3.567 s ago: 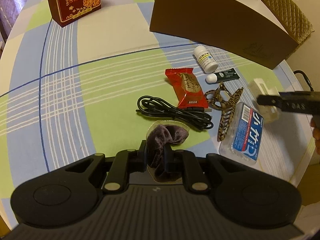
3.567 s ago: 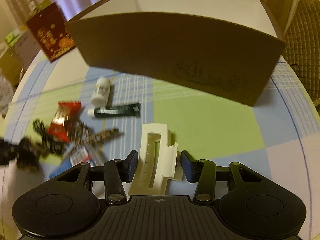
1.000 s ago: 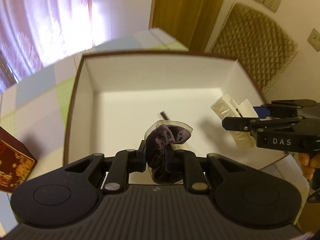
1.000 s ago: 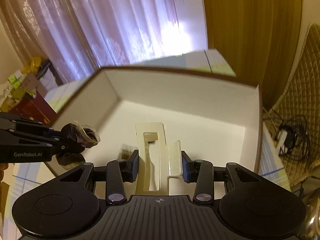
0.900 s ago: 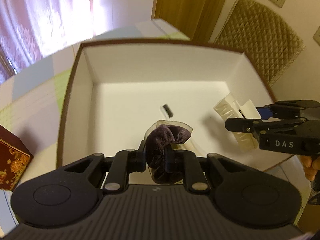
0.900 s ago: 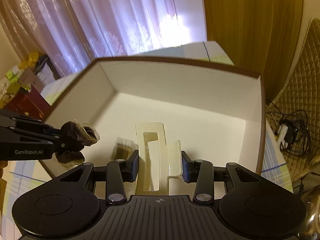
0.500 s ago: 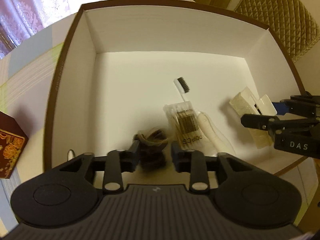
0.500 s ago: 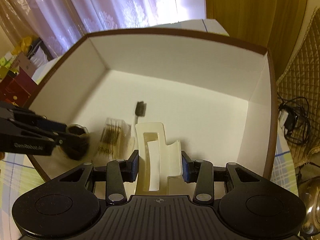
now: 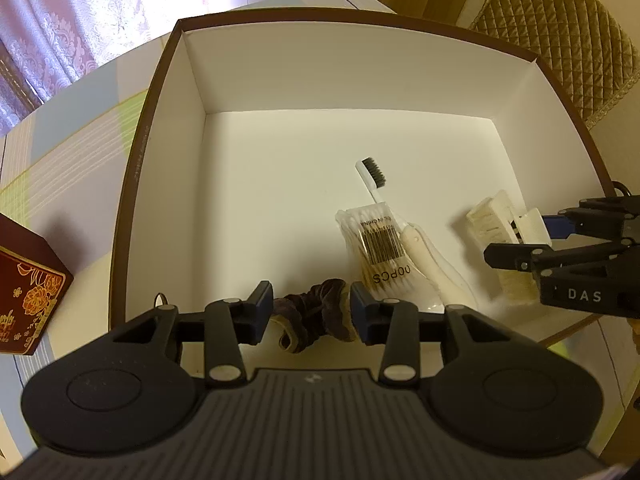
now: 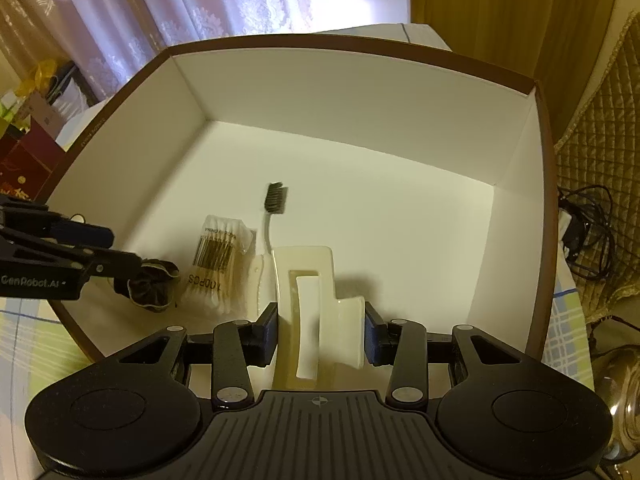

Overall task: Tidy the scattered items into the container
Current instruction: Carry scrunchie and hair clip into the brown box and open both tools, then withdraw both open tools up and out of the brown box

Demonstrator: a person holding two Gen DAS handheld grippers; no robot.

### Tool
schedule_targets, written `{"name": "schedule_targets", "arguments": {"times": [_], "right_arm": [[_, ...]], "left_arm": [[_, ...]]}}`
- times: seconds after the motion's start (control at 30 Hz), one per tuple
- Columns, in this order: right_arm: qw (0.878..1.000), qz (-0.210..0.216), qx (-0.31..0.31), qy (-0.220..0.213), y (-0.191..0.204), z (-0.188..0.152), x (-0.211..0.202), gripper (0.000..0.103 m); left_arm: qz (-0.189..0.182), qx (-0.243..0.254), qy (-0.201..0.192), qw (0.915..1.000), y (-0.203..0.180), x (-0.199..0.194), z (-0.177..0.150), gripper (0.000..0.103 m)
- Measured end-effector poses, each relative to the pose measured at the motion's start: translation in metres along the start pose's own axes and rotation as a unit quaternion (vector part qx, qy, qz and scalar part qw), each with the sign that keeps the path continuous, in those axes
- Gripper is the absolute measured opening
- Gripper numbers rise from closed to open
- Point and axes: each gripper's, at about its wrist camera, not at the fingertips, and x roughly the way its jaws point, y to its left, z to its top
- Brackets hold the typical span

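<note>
scrunchie (image 9: 316,312) down on box (image 9: 156,120) floor, left gripper (image 9: 311,308) spread wide, let go. right gripper (image 10: 320,320) clamped on clip (image 10: 316,304) over box; lower it beside swabs (image 10: 218,264), then release gently imo.

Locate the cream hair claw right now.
The cream hair claw is clamped in the right gripper, held over the near right part of the box, right of the cotton swab pack.

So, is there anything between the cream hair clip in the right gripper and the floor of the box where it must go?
Nothing visible. The hair clip hangs over bare box floor; cotton swabs and toothbrush lie to its left.
</note>
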Motion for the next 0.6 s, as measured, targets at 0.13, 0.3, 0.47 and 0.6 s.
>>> {"name": "schedule_targets", "arguments": {"times": [0.13, 0.3, 0.47, 0.6], "right_arm": [[1.000, 0.000, -0.021, -0.022, 0.012, 0.001, -0.010, 0.083], [0.999, -0.002, -0.029, -0.021, 0.016, 0.001, -0.017, 0.083], [0.999, -0.002, -0.039, -0.028, 0.023, -0.004, -0.028, 0.093], [0.997, -0.021, -0.049, -0.052, 0.031, -0.010, -0.041, 0.103]], "left_arm": [[0.005, -0.001, -0.003, 1.0000, 0.000, -0.002, -0.001, 0.042], [0.014, 0.000, -0.010, 0.9998, -0.001, -0.009, -0.002, 0.058], [0.017, 0.001, -0.024, 0.9996, -0.004, -0.020, -0.005, 0.072], [0.025, 0.001, -0.035, 0.9991, -0.007, -0.029, -0.008, 0.080]]}}
